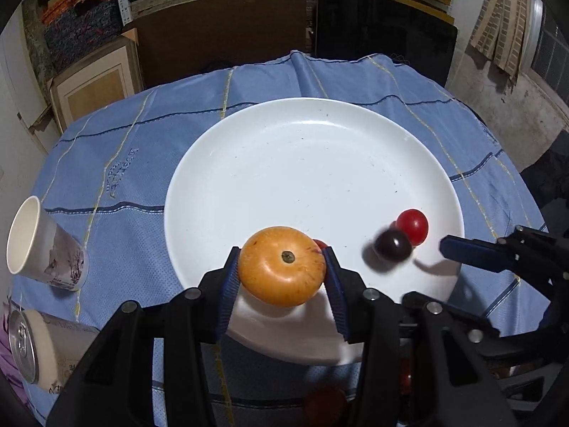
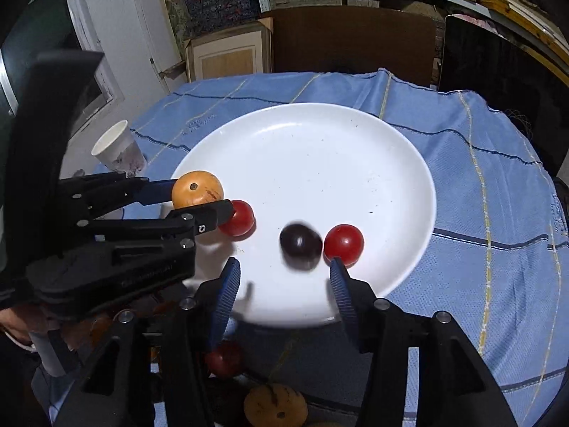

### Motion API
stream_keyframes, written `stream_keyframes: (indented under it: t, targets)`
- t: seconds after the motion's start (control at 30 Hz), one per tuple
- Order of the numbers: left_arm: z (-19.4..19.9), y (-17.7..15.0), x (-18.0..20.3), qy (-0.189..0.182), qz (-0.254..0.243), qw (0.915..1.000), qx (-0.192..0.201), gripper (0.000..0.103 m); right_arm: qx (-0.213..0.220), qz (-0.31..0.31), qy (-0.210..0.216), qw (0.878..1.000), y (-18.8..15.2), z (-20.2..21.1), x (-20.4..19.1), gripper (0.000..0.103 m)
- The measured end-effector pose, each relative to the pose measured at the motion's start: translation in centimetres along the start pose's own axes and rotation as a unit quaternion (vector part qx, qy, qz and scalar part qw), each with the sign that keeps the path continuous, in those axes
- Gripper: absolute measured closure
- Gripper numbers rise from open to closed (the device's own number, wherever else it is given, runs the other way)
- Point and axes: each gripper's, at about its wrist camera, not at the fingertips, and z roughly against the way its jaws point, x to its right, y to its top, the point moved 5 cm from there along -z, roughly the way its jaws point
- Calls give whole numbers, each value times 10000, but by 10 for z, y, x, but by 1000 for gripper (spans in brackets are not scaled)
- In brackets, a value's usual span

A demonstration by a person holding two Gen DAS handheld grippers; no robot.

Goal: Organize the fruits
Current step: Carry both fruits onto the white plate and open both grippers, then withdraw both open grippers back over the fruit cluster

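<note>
Clearly the orange fruit [image 1: 282,266] sat between my left gripper [image 1: 282,270]'s blue pads, over the near rim of the white plate [image 1: 313,135]; the pads looked to be touching its sides, though I could not tell how firmly. My right gripper [image 2: 282,281] stood with jaws spread and nothing between them, and just ahead of it a dark plum [image 2: 300,245], blurred as if rolling, lay on the plate against a red tomato [image 2: 343,244]. A second red tomato [image 2: 238,217] lay beside my left jaw. I judged the step to be setting fruit onto the plate, one from each hand. More fruit waited below my right jaws on the blue cloth [image 2: 480,185]: a reddish one [image 2: 224,358] and a yellow-brown one [image 2: 275,405]. Next I would have to part the left pads fully and then fetch the rest. A paper cup [image 1: 42,245] lay well off left.
</note>
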Motion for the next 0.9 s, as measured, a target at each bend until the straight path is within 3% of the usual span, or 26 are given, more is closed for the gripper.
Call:
stream_keyframes:
  t: [0.03, 0.13, 0.37, 0.67, 0.9]
  targets:
    - [7, 0, -2, 16, 57, 9999, 102, 41, 61, -47, 36, 10000, -1, 7, 1, 48]
    - [36, 3, -6, 176, 54, 9976, 664, 23, 224, -181, 166, 9994, -9, 28, 7, 39]
    - [79, -19, -2, 156, -128, 9961, 858, 23, 480, -528, 135, 9974, -50, 76, 28, 39]
    - [105, -96, 13, 211, -475, 9964, 673, 22, 575, -744, 0, 9956, -113, 111, 39, 39]
    - [123, -158, 6, 272, -385, 9973, 571, 18, 416, -568, -156, 9974, -147, 110, 28, 39]
